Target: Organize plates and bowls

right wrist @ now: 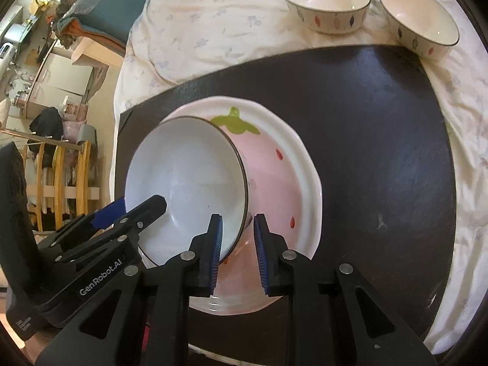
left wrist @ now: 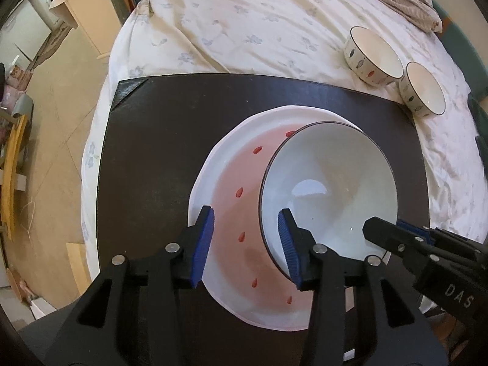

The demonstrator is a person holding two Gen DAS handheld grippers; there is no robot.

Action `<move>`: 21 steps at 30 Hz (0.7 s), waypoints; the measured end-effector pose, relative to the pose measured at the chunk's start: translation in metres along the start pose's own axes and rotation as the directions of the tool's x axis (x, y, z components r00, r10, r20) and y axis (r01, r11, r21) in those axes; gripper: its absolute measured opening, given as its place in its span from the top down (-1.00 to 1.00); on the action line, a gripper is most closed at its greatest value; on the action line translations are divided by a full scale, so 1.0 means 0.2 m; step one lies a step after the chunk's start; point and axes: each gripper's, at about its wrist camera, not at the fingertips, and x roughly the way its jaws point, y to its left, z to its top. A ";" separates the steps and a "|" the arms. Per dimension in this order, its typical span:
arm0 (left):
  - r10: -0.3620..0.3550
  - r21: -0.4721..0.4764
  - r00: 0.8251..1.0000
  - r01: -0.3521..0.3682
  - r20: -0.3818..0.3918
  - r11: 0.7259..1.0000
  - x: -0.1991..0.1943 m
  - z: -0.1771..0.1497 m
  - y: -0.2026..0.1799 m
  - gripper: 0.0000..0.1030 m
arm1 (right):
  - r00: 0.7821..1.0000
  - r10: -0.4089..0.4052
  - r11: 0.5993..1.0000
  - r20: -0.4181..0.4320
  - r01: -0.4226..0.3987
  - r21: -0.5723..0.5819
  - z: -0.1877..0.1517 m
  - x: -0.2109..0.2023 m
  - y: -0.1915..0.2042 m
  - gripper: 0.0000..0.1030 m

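the white bowl (left wrist: 329, 189) sits tilted on the strawberry plate (left wrist: 231, 213) on the dark board (left wrist: 146, 152) on the bed. left tongs (left wrist: 244, 244) hang released astride its rim; right tongs (right wrist: 236, 250) look clenched on the opposite rim. next, i judge: settle it flat, then fetch the two patterned bowls (right wrist: 326, 6) beyond the board's far corner.

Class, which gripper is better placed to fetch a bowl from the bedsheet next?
Probably the right gripper: both patterned bowls sit on its side, though it must release the white bowl first.
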 end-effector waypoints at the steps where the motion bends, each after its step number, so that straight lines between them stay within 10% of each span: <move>1: 0.003 0.000 1.000 -0.003 0.005 1.000 0.00 0.00 0.00 0.15 | 1.000 -0.003 1.000 0.004 0.003 -0.002 0.00 -0.01 0.00 0.53; 4: 0.002 -0.010 1.000 -0.002 0.028 1.000 -0.02 -0.01 0.00 -0.32 | 1.000 -0.011 1.000 0.008 0.011 0.002 0.00 -0.01 -0.01 0.53; 10: 0.010 -0.002 0.998 -0.010 0.067 1.000 -0.06 -0.02 0.00 -0.39 | 1.000 -0.007 1.000 0.028 0.007 -0.008 -0.01 -0.05 -0.01 0.50; 12: 0.021 -0.001 0.996 -0.021 0.086 1.000 -0.08 -0.02 0.00 -0.40 | 0.998 0.007 1.000 0.058 -0.007 -0.004 -0.01 -0.08 -0.02 0.18; 14: 0.028 -0.001 0.993 -0.028 0.115 1.000 -0.11 -0.03 0.00 -0.39 | 0.994 0.015 1.000 0.112 -0.015 0.000 -0.01 -0.13 -0.03 -0.84; 21: 0.038 0.004 0.985 -0.040 0.166 0.999 -0.17 -0.03 -0.01 -0.39 | 0.985 -0.001 1.000 0.174 -0.001 0.011 -0.04 -0.20 -0.07 -0.86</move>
